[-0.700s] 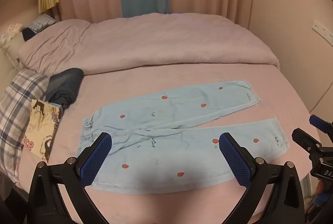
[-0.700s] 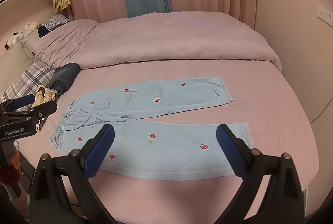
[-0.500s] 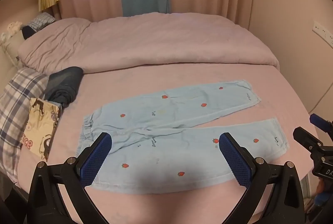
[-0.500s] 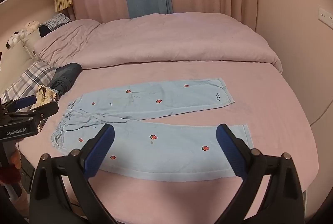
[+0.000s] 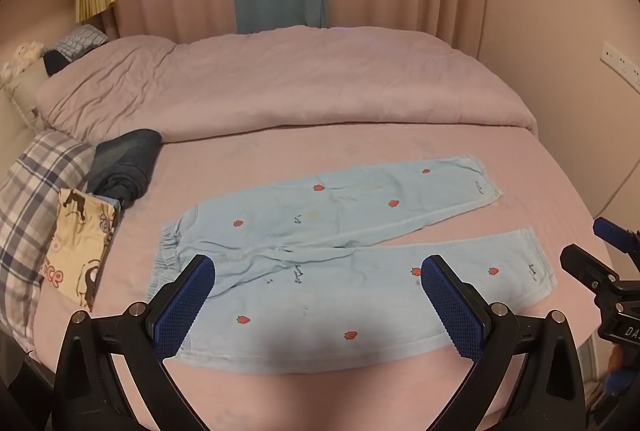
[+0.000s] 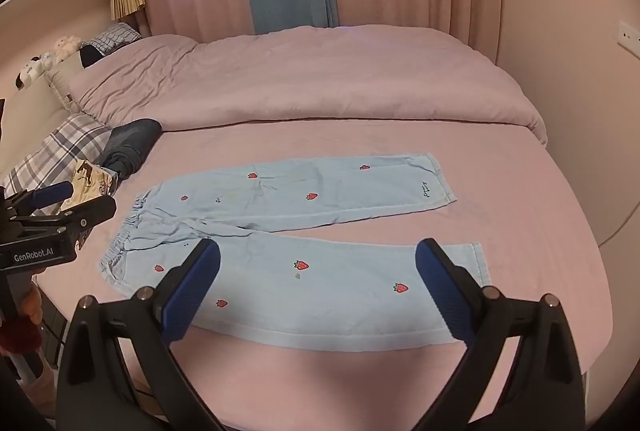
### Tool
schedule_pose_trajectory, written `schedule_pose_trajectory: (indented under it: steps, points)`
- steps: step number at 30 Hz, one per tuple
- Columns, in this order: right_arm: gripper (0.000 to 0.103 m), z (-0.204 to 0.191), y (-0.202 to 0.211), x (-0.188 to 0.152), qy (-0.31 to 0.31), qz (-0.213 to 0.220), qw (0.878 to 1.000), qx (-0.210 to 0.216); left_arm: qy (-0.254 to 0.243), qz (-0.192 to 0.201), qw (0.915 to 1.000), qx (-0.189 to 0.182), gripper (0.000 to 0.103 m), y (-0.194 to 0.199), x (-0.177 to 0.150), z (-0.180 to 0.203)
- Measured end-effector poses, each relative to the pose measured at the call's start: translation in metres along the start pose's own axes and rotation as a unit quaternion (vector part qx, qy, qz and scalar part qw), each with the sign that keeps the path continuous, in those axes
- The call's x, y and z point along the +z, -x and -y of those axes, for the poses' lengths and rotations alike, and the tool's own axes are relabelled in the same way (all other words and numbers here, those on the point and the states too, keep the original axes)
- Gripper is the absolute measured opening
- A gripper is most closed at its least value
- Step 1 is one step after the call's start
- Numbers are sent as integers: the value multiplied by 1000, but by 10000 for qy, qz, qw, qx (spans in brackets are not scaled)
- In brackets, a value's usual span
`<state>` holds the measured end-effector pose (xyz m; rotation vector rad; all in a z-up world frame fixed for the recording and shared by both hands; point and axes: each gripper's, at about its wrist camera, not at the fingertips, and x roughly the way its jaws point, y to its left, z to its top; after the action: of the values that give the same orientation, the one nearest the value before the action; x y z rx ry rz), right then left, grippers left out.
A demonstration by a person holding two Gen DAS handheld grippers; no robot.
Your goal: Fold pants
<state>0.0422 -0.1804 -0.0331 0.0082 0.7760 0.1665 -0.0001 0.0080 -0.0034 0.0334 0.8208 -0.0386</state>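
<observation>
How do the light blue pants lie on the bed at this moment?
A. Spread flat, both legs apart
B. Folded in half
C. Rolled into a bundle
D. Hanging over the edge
A: the pants lie flat on the bed, their two legs side by side with a gap between them.

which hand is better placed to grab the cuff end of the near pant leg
Right. The right tool hangs open over the near leg's cuff half of the pants; the left tool sits toward the waistband.

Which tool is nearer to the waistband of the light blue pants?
Left. The left tool hovers open near the waistband; the right tool hovers open over the near leg, toward its cuff.
</observation>
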Motion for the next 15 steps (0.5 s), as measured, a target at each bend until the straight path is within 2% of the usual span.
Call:
schedule_pose_trajectory:
  steps: [15]
  points:
    - [98, -5, -2, -2, 46, 13, 10000, 5, 18, 16, 10000, 12, 103, -1, 3, -3]
